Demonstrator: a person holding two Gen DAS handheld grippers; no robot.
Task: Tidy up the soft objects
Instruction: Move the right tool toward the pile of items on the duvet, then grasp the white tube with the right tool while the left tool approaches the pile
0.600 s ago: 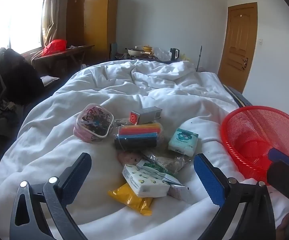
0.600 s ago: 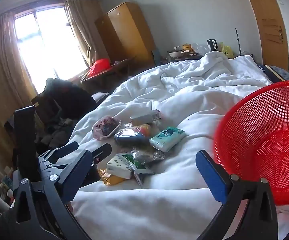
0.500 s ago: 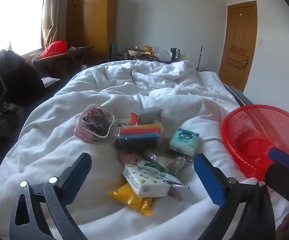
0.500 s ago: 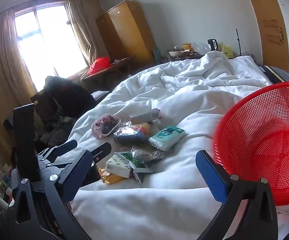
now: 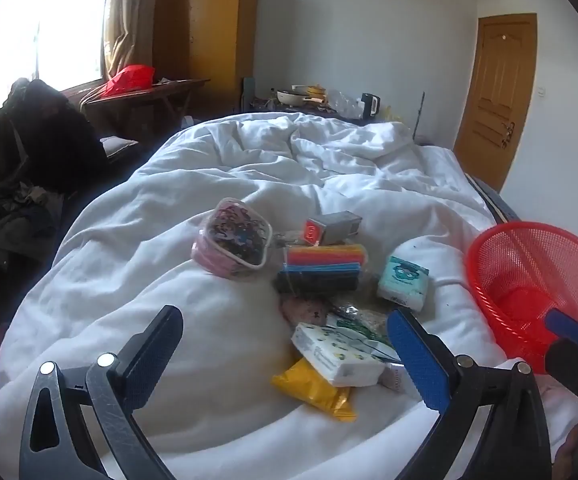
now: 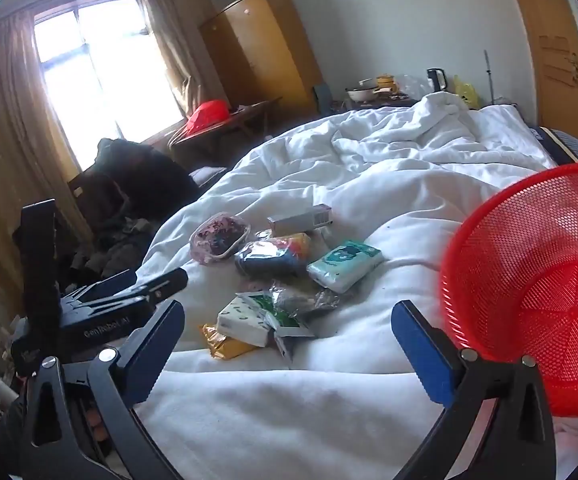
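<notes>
A pile of soft packs lies on the white duvet [image 5: 137, 248]: a pink pouch [image 5: 231, 250], a bundle of coloured cloths [image 5: 321, 270], a teal tissue pack [image 5: 405, 282], a white tissue pack [image 5: 337, 354] and a yellow packet [image 5: 315, 390]. A red mesh basket [image 5: 529, 280] stands to the right. My left gripper [image 5: 285, 356] is open and empty, just short of the pile. My right gripper [image 6: 289, 344] is open and empty, near the basket [image 6: 537, 292] and the white tissue pack [image 6: 245, 320].
A small grey box [image 5: 331, 228] lies behind the pile. A dark chair with clothes [image 5: 29, 168] stands left of the bed. A wooden desk [image 5: 145, 96], a wardrobe [image 5: 205, 32] and a door [image 5: 497, 96] line the far walls.
Both grippers have drifted slightly; the views have barely shifted. Both stay open and nothing on the bed has moved.
</notes>
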